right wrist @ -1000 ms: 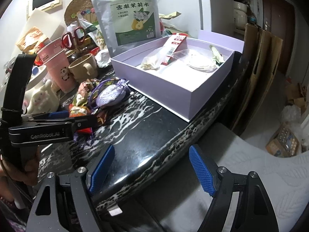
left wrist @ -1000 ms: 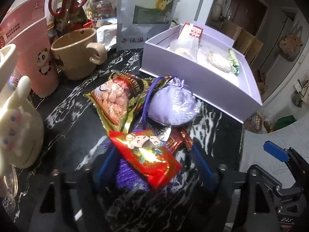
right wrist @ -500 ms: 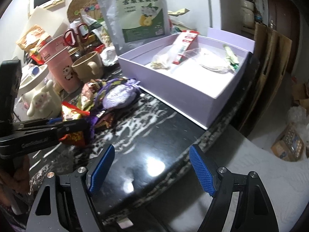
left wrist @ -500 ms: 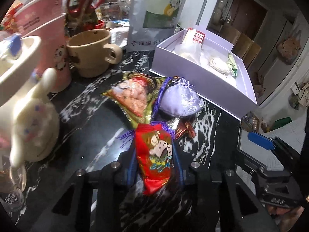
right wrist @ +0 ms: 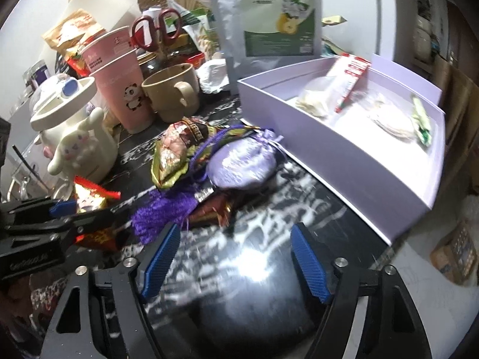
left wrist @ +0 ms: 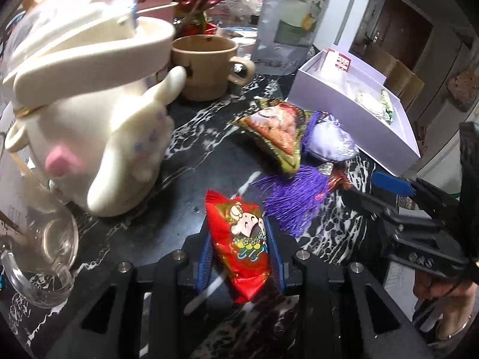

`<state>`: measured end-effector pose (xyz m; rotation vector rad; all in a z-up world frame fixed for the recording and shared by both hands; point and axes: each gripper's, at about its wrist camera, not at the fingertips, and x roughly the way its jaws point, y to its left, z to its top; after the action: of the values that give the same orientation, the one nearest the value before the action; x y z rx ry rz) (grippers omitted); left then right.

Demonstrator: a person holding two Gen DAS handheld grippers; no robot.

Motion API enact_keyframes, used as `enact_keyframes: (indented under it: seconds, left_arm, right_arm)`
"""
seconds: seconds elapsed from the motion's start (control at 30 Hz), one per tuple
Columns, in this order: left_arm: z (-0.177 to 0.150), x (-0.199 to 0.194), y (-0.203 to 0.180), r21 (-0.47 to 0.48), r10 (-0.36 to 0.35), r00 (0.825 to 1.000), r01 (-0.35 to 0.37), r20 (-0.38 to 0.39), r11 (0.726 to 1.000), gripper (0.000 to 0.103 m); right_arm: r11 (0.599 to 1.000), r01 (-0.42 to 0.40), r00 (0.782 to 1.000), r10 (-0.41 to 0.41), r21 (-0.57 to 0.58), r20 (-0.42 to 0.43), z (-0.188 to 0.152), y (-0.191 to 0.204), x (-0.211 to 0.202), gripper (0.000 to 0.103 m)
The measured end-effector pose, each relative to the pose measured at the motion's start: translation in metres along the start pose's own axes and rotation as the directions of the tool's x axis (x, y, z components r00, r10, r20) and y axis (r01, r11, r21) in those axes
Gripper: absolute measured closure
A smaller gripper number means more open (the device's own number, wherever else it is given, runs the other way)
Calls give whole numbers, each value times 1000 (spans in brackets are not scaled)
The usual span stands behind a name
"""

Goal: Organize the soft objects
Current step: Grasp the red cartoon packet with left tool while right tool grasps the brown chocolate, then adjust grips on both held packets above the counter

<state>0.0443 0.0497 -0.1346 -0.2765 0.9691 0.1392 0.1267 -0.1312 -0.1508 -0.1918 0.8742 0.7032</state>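
My left gripper (left wrist: 241, 249) is shut on a red snack packet (left wrist: 239, 239) and holds it just above the black marble counter; the packet also shows in the right wrist view (right wrist: 89, 200). A lilac satin pouch (right wrist: 239, 164) with a purple tassel (right wrist: 161, 212) lies beside a gold and red snack bag (right wrist: 173, 152) and a small dark red packet (right wrist: 212, 209). My right gripper (right wrist: 233, 257) is open and empty, close in front of the tassel. The lilac box (right wrist: 344, 161) at the right holds several soft packets.
A cream bunny-shaped jar (left wrist: 89, 119) stands close on the left, with a glass cup (left wrist: 39, 248) in front of it. A tan mug (right wrist: 173, 92), pink cups (right wrist: 119, 89), red scissors (right wrist: 155, 30) and a tall silver-green pouch (right wrist: 269, 15) crowd the back. The counter edge (right wrist: 398, 239) runs at the right.
My left gripper closed on the red packet and pulled it back and left, away from the pile. My right gripper moved in toward the tassel and pouch, still open.
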Motion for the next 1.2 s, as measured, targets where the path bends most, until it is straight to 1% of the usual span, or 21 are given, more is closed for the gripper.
enact_keyframes:
  seconds: [0.03, 0.17, 0.33, 0.4, 0.43, 0.47, 0.53, 0.67, 0.8, 1.03, 1.13, 1.2]
  left_arm:
    - [0, 1, 3, -7, -4, 1000, 4, -1, 1000, 70]
    - [-2, 3, 7, -22, -17, 1000, 17, -1, 1000, 70]
    - [-3, 6, 11, -37, -32, 999, 32, -5, 999, 70]
    - [-3, 8, 13, -44, -37, 999, 37, -7, 998, 70]
    - [-3, 8, 14, -45, -39, 999, 39, -8, 998, 70]
    - [-3, 8, 14, -45, -40, 999, 40, -7, 998, 70]
    - [-3, 8, 12, -41, -37, 999, 37, -5, 998, 70]
    - [-2, 8, 10, -36, -47, 999, 46, -9, 998, 70]
    - [-3, 8, 6, -33, -70, 997, 69, -21, 997, 70]
    - [-10, 5, -14, 18, -111, 993, 112, -50, 994, 70]
    - [-15, 5, -23, 31, -136, 988, 138, -68, 990, 70]
    - [-17, 4, -28, 40, -144, 987, 148, -75, 988, 70]
  right_arm:
    - [1000, 5, 1000, -5, -10, -5, 2, 1, 3, 34]
    - [998, 25, 1000, -26, -52, -15, 10, 4, 17, 40]
    - [998, 4, 999, -6, -70, -31, 13, 9, 26, 40]
    - [996, 0, 999, -3, -86, -36, 13, 15, 29, 42]
    - [996, -5, 999, 1, -90, -36, 12, 17, 30, 45]
    - [994, 3, 1000, -6, -106, -27, 11, 21, 30, 52]
    - [992, -12, 1000, 9, -127, -24, 9, 28, 29, 62]
    - [994, -12, 1000, 9, -109, -24, 8, 29, 26, 73]
    - [996, -13, 999, 10, -86, -32, 2, 22, 17, 76]
    - [1000, -13, 998, 12, -27, -56, -18, 2, -3, 76]
    - [1000, -2, 998, 1, -12, -68, -27, -6, -13, 75]
    - [1000, 14, 997, -15, -13, -72, -31, -9, -18, 73]
